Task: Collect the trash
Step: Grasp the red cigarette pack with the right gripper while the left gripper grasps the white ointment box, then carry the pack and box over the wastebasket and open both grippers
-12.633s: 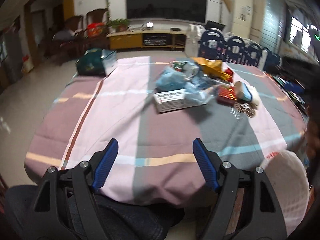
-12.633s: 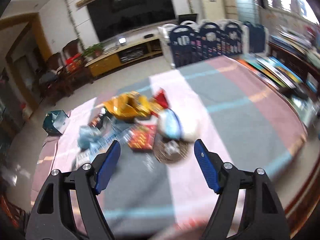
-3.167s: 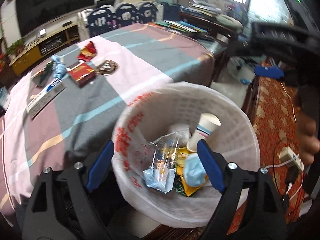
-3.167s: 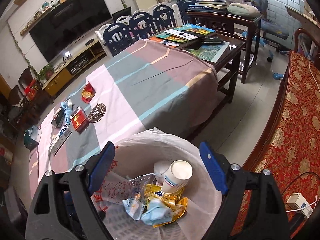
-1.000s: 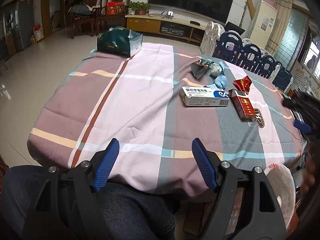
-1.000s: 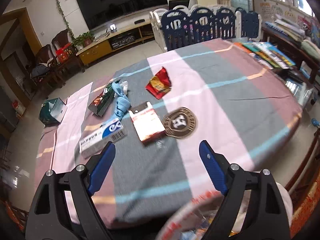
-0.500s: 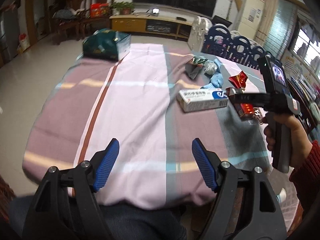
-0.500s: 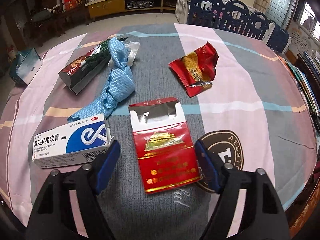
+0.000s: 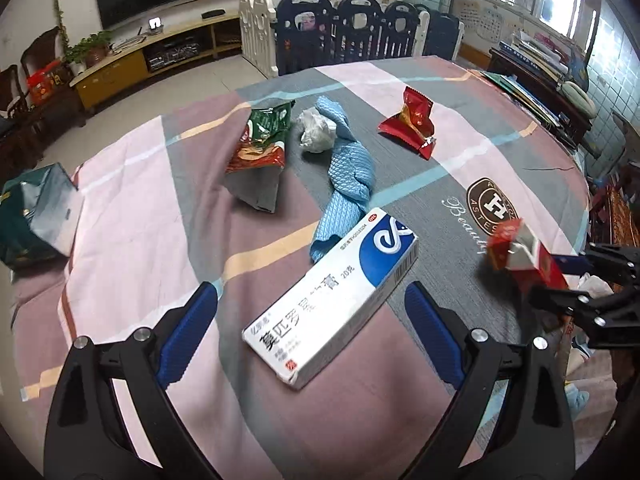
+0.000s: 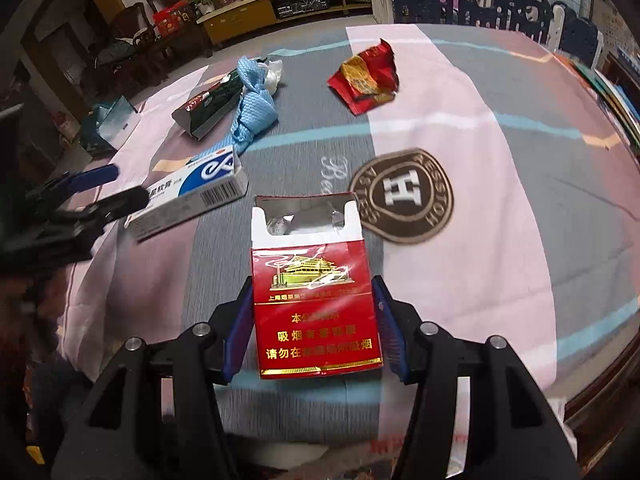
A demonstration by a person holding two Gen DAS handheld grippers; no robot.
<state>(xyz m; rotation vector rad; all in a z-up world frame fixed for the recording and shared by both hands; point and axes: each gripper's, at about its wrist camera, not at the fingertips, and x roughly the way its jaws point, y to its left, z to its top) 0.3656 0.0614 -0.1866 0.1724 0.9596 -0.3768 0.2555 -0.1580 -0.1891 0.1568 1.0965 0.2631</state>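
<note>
My right gripper [image 10: 315,328] is shut on a red cigarette pack [image 10: 316,312], with a pad pressed on each long side. The pack's open top points away, and in the left wrist view the red cigarette pack [image 9: 520,252] hangs tilted just above the cloth. My left gripper [image 9: 312,332] is opening wide. A white and blue ointment box [image 9: 336,300] lies on the table between its fingers, untouched. From the right wrist view, the left gripper [image 10: 112,188] hovers by the ointment box [image 10: 192,196].
Farther back on the striped tablecloth [image 9: 132,208] lie a blue cloth [image 9: 348,184], a crumpled white tissue [image 9: 316,132], a green and red snack bag [image 9: 260,152] and a red wrapper [image 9: 412,124]. A green box [image 9: 36,216] sits at the left edge. A round logo [image 10: 404,196] marks the cloth.
My left gripper swung right and now sits over the ointment box, jaws wider. My right gripper came down, closed on the red cigarette pack and raised it off the cloth.
</note>
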